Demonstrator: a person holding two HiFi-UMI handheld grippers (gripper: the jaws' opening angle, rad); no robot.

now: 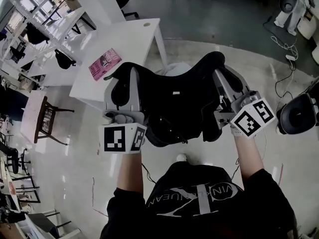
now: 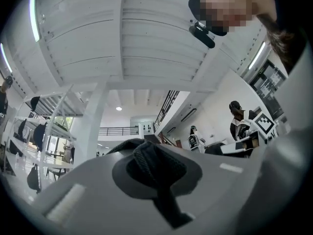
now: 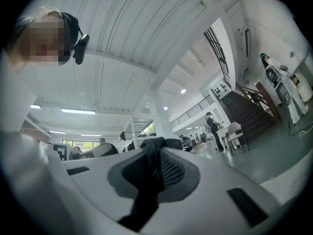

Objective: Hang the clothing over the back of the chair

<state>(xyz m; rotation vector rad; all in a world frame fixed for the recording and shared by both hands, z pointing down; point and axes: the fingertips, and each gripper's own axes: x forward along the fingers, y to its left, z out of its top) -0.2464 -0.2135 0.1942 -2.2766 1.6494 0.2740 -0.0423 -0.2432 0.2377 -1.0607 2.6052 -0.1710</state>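
Clothing (image 1: 174, 103): black knit, held up over the floor beside a white table (image 1: 134, 39). Left gripper (image 1: 131, 74) is clamped on one ribbed edge, right gripper (image 1: 220, 73) on the other. Likely soft, light and limp; best gripped along the top edge, corners spread wide.

The right gripper (image 3: 153, 150) pinches black clothing (image 3: 168, 171) between closed jaws; a staircase (image 3: 254, 112) rises at three o'clock.
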